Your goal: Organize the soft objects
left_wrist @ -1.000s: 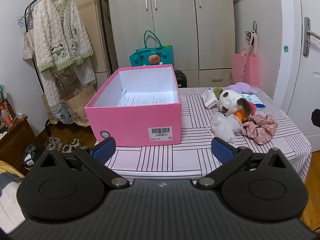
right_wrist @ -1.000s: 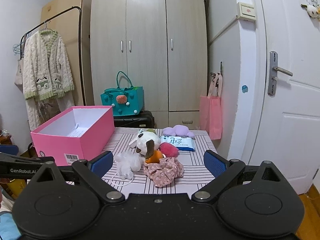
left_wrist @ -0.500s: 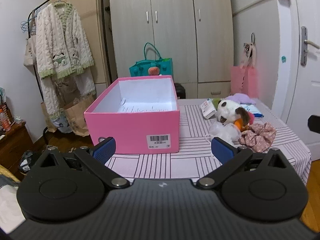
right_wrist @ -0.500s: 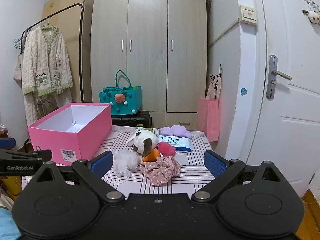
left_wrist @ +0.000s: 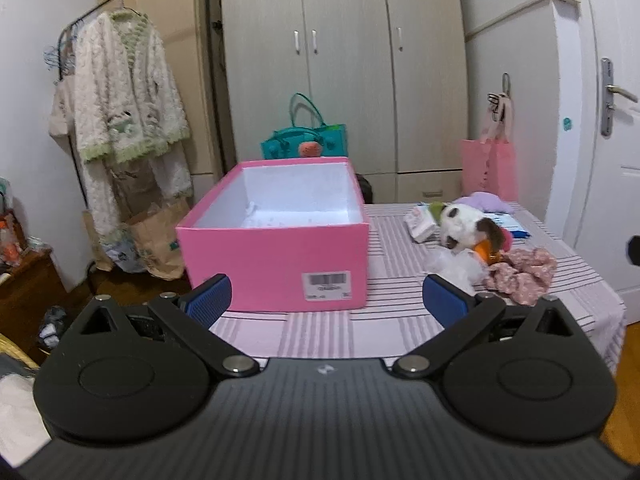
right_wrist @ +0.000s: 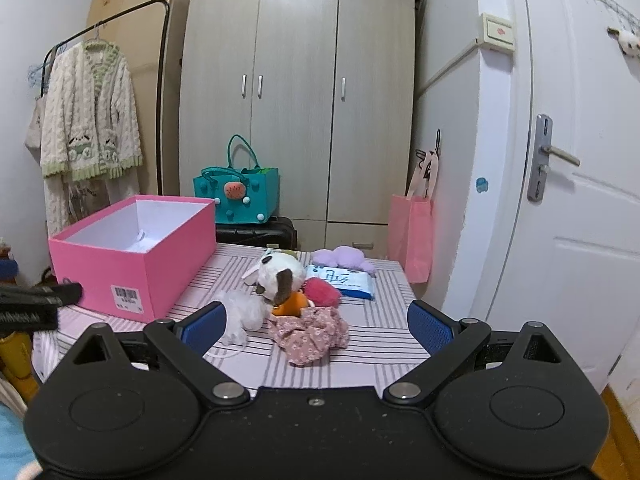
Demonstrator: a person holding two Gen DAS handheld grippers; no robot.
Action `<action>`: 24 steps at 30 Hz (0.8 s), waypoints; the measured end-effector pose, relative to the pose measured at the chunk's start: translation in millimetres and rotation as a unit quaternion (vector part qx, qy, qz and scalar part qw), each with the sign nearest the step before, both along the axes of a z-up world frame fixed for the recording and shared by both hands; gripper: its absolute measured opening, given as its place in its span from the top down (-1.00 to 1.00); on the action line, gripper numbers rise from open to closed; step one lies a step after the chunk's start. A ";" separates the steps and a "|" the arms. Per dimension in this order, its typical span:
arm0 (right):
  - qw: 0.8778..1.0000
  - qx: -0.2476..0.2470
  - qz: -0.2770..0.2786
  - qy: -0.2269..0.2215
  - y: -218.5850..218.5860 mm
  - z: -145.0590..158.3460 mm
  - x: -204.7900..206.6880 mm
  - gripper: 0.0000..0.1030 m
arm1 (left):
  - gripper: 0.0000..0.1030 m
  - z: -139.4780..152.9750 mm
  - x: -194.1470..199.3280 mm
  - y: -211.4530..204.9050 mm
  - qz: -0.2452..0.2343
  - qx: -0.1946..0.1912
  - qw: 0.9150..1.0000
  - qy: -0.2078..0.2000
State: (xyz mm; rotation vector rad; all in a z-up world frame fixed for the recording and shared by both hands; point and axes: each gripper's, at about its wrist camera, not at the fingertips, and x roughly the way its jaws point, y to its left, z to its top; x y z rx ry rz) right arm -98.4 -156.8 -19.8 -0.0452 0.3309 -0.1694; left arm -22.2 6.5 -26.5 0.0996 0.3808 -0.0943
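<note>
A pink open box point(left_wrist: 276, 256) point(right_wrist: 136, 260) stands on the left of a striped table point(left_wrist: 384, 248), with only a slip of paper inside. To its right lies a pile of soft things: a white-and-brown plush dog point(right_wrist: 280, 276) point(left_wrist: 468, 228), a white mesh puff point(right_wrist: 244, 312), a floral pink scrunchie point(right_wrist: 308, 332) point(left_wrist: 524, 276), a red fluffy ball point(right_wrist: 322, 292) and a purple plush point(right_wrist: 344, 258). My left gripper point(left_wrist: 326, 300) is open, in front of the box. My right gripper point(right_wrist: 316, 324) is open, short of the scrunchie. Both hold nothing.
A blue-and-white tissue pack point(right_wrist: 344, 282) lies behind the pile. Behind the table stand a wardrobe point(right_wrist: 296, 96), a teal bag point(right_wrist: 236, 196) and a pink bag point(right_wrist: 412, 232). A clothes rack with a knitted cardigan point(left_wrist: 128, 96) is at left, a white door point(right_wrist: 580, 184) at right.
Both views have tilted upward and dropped lower, so the table and box sit lower in frame. Both grippers stay open, and the objects have not moved.
</note>
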 end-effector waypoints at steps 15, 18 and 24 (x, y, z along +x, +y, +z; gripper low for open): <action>0.996 0.018 0.087 -0.005 -31.2 -17.9 28.5 -0.92 | -1.00 7.7 34.5 -21.9 -0.065 0.021 0.997 -0.034; 0.996 0.019 0.087 0.008 -38.1 -26.2 45.7 -0.92 | -1.00 1.9 49.5 -35.9 -0.084 0.028 0.996 -0.030; 0.994 0.021 0.107 0.029 -50.1 -41.3 76.6 -0.91 | -0.97 -11.0 74.3 -65.2 -0.138 0.033 0.990 -0.016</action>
